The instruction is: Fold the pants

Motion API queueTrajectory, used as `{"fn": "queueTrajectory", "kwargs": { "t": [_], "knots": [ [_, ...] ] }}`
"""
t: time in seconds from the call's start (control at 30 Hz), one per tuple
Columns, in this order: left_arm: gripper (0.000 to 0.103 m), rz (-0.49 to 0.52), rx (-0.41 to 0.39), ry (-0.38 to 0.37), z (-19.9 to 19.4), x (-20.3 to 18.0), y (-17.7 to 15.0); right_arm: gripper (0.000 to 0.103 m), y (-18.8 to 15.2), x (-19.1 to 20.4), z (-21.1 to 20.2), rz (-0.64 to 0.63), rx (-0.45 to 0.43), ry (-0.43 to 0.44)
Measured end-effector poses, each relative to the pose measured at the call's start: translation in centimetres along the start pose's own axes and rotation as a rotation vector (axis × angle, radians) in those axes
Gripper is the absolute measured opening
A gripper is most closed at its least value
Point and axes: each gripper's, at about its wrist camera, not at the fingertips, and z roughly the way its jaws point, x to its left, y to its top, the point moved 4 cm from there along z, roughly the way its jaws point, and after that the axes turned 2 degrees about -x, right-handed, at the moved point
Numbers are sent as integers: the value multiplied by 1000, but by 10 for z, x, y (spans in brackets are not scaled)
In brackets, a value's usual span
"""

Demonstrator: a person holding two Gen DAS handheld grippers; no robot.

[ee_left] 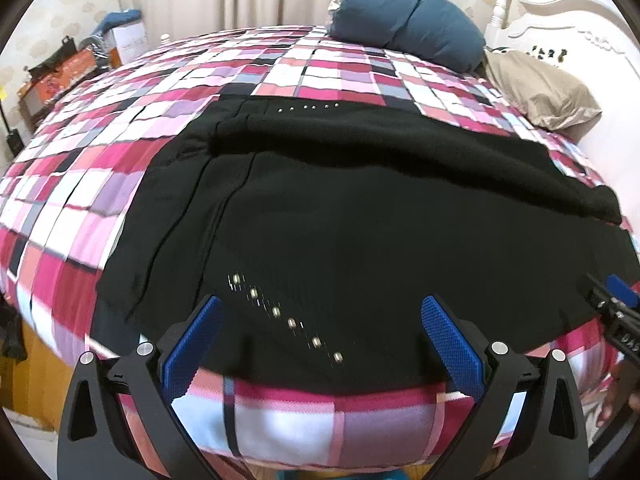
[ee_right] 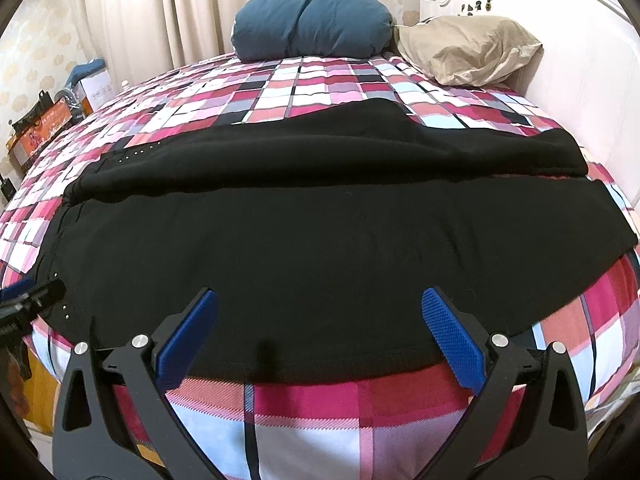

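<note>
Black pants point(ee_left: 360, 216) lie spread sideways across the checked bed, the waist end to the left, the legs running right. A row of silver studs point(ee_left: 288, 320) marks the near hip and another row point(ee_left: 308, 107) the far hip. The far leg lies bunched along the back. My left gripper point(ee_left: 320, 320) is open above the near edge at the waist end, holding nothing. My right gripper point(ee_right: 320, 316) is open above the near leg point(ee_right: 340, 248), holding nothing. Each gripper shows at the edge of the other's view: the right one point(ee_left: 612, 304), the left one point(ee_right: 28, 300).
The bed carries a pink, red and white checked cover point(ee_right: 320, 420). A blue pillow point(ee_right: 312, 20) and a beige pillow point(ee_right: 468, 48) lie at the far end by the white headboard point(ee_right: 560, 20). Boxes point(ee_left: 80, 64) stand beside the bed at left, curtains behind.
</note>
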Motion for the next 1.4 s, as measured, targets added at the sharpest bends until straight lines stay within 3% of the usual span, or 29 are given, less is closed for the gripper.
{"fn": "queueTrajectory", "kwargs": {
  "t": [0.23,0.37,0.5,0.63,0.73,0.83,0.97,1.13,1.27,1.4],
  "knots": [
    [99,-28,-2,-60,3,41,53,101,17,7,13,-14,12,21],
    [99,-34,-10,-144,18,73,98,101,37,15,23,-27,17,54],
    [99,-63,10,-227,60,129,150,101,58,24,30,-35,1,78],
    [99,-149,108,-287,117,183,185,101,74,36,36,-53,-8,102],
    [99,-176,175,-391,150,196,199,101,80,47,45,-60,3,130],
    [99,-158,179,-499,162,189,209,101,82,52,54,-58,20,147],
    [99,-174,229,-747,164,175,214,101,81,56,66,-46,49,174],
    [99,-118,204,-763,167,175,209,101,86,58,76,-53,66,202],
    [99,22,221,-738,167,164,210,101,102,55,82,-63,71,296],
    [97,-133,213,-745,180,170,227,101,134,45,99,-81,68,400]
  ]
}}
